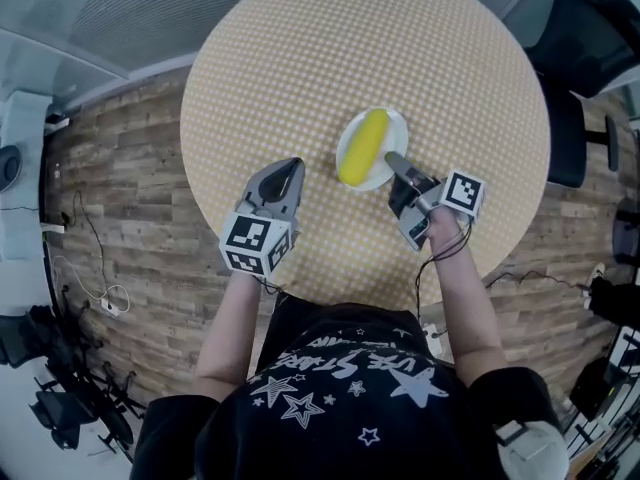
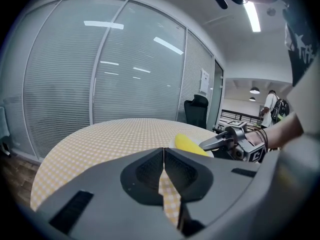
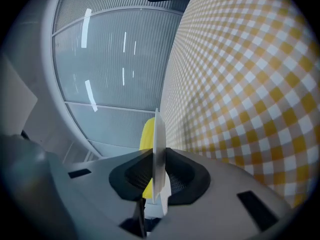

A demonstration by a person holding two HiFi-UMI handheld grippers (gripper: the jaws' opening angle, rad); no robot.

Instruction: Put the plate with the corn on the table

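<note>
Only right tongs (image 1: pixel 393 159) on plate (image 1: pixel 397 132) rim

One table (image 1: pixel 300 58), one plate (image 1: pixel 393 131), one corn cob (image 1: pixel 364 146) — and two hand-held grippers (image 1: pixel 290 171) (image 1: pixel 393 159).

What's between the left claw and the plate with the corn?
Nothing: only bare checked tabletop separates the left claw from the plate, as the head view shows.

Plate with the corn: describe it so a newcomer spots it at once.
Find the round table with the yellow-and-white check top. Right of its middle is a small white plate carrying one yellow corn cob. It is the only dish there, and the right gripper is clamped on its near rim; the left gripper is shut on nothing.
</note>
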